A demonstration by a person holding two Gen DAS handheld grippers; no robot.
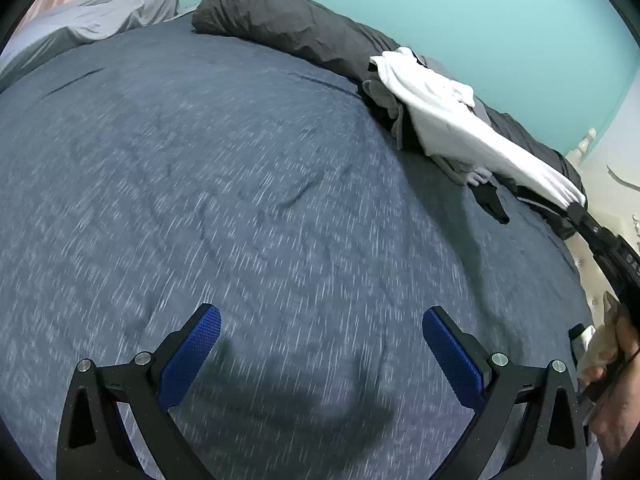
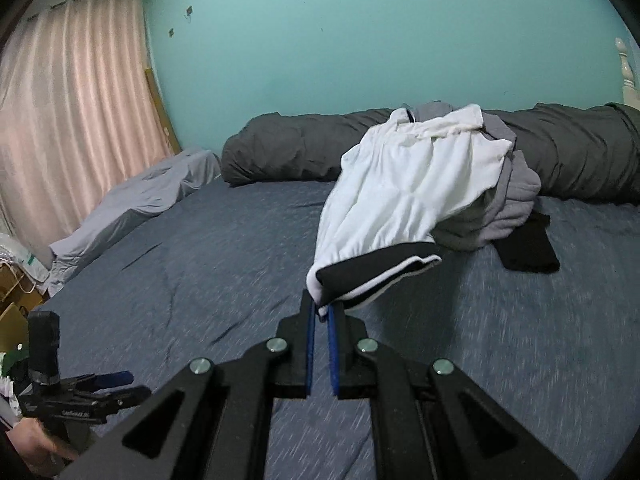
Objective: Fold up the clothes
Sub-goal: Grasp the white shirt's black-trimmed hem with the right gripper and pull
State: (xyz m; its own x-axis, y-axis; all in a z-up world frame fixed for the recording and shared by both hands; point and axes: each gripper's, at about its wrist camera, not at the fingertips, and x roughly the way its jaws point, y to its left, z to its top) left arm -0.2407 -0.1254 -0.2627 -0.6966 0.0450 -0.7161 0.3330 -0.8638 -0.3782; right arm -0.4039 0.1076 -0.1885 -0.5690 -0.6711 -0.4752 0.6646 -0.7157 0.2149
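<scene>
A wide bed (image 2: pixel 168 248) under a speckled blue cover fills both views, backed by a turquoise wall (image 2: pixel 360 40) with a pink curtain (image 2: pixel 72 92) at its left. A long dark grey rolled duvet (image 2: pixel 288 152) lies along the far edge of the bed, with a pale grey pillow (image 2: pixel 132 200) at its left end. In front of the duvet sits a heap of clothes: a grey garment (image 2: pixel 512 204), a small black piece (image 2: pixel 528 248) beside it, and a white garment (image 2: pixel 400 188) with a black hem draped over the heap and stretched out toward the camera. The right gripper (image 2: pixel 322 314) is pinched tight on the hem corner of that white garment, holding it above the cover. The left gripper (image 1: pixel 320 344) hangs over bare cover, its blue pads wide apart with nothing between them.
</scene>
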